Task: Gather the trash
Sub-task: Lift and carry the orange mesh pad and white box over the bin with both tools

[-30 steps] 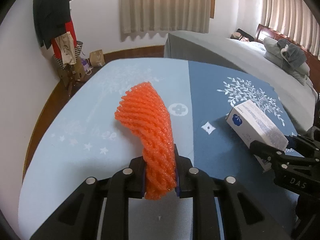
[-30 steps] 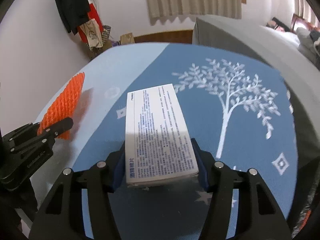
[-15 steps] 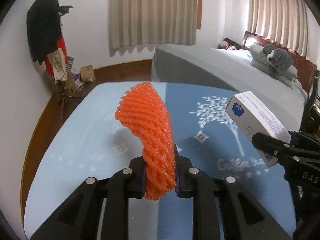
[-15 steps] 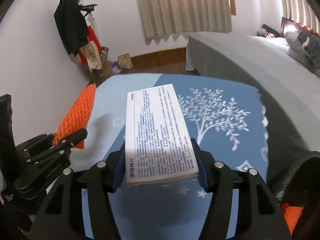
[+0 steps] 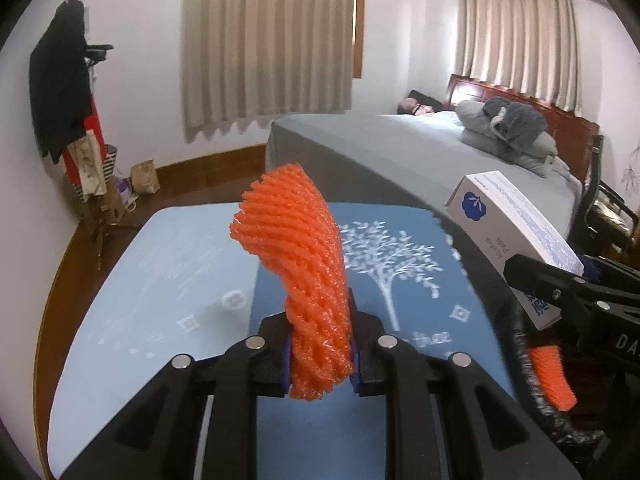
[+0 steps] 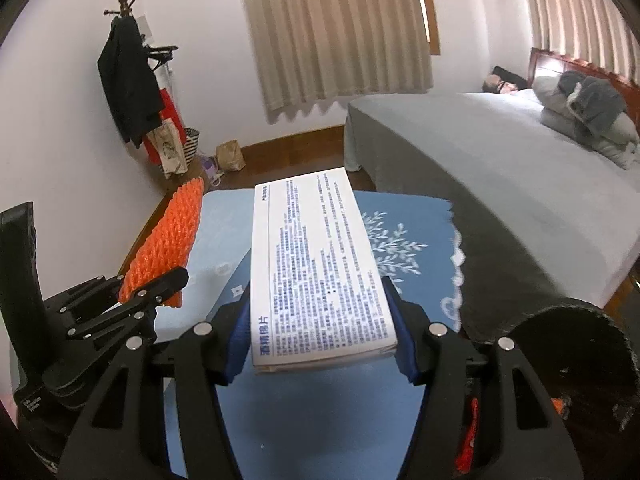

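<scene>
orange foam net sleeve (image 5: 304, 264), ribbed, curved, soft. white cardboard box (image 6: 316, 264), flat, printed blue text. both lifted higher off blue patterned tablecloth (image 5: 168, 280) than a second ago; bed (image 5: 400, 152) more visible. left gripper (image 5: 320, 360) jaws narrow, pinching sleeve's lower end. right gripper (image 6: 320, 344) jaws half-wide, clamping box's near end.

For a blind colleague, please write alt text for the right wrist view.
The right tool grips a white box printed with blue text, held above a blue mat with a white tree pattern. At left, the left tool holds orange foam netting; a grey bed lies behind.
</scene>
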Action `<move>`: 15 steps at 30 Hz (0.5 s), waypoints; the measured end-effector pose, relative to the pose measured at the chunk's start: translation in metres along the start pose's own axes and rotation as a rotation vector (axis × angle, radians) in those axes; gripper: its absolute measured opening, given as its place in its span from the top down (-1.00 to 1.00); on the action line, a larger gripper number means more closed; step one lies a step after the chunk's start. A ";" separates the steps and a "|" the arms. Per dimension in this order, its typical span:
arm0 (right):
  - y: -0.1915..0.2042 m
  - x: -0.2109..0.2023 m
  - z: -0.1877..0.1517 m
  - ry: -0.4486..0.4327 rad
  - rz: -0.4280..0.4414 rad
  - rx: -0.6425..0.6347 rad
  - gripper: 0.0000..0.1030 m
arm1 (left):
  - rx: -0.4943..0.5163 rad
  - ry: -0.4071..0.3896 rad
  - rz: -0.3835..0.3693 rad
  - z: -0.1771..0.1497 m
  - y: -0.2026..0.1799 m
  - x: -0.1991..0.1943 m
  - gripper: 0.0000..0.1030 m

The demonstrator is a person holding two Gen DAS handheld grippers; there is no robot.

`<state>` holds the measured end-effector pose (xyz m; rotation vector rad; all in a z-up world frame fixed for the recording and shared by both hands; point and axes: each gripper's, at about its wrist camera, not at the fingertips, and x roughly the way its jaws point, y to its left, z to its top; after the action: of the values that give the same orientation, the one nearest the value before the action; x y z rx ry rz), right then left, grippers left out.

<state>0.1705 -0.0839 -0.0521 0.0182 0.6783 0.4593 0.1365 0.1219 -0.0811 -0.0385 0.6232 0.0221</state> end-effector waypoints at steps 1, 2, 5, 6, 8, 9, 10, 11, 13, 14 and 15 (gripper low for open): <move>-0.004 -0.008 -0.001 -0.007 -0.008 0.006 -0.10 | 0.003 -0.003 -0.004 0.001 -0.005 -0.002 0.60; -0.005 -0.011 -0.002 -0.010 -0.012 0.008 -0.10 | 0.010 -0.008 -0.013 0.001 -0.011 -0.005 0.60; -0.014 -0.028 -0.006 -0.022 -0.028 0.020 -0.10 | 0.028 -0.017 -0.033 0.002 -0.023 -0.013 0.60; -0.017 -0.034 -0.008 -0.025 -0.035 0.024 -0.10 | 0.032 -0.019 -0.039 0.002 -0.026 -0.014 0.60; -0.021 -0.044 -0.010 -0.031 -0.046 0.030 -0.10 | 0.043 -0.024 -0.058 0.001 -0.036 -0.020 0.60; -0.021 -0.046 -0.009 -0.034 -0.052 0.032 -0.10 | 0.047 -0.026 -0.065 0.001 -0.039 -0.021 0.60; -0.024 -0.052 -0.011 -0.039 -0.059 0.036 -0.10 | 0.054 -0.031 -0.075 0.000 -0.045 -0.024 0.60; -0.027 -0.058 -0.013 -0.044 -0.067 0.040 -0.10 | 0.060 -0.034 -0.084 0.000 -0.050 -0.027 0.60; -0.031 -0.067 -0.015 -0.053 -0.078 0.046 -0.10 | 0.070 -0.039 -0.101 -0.001 -0.058 -0.031 0.60; -0.033 -0.073 -0.017 -0.060 -0.086 0.050 -0.10 | 0.078 -0.042 -0.113 -0.002 -0.064 -0.034 0.60; -0.035 -0.079 -0.019 -0.066 -0.093 0.053 -0.10 | 0.083 -0.045 -0.121 -0.002 -0.067 -0.036 0.60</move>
<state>0.1196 -0.1507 -0.0252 0.0515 0.6231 0.3499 0.1076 0.0542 -0.0598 0.0051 0.5756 -0.1194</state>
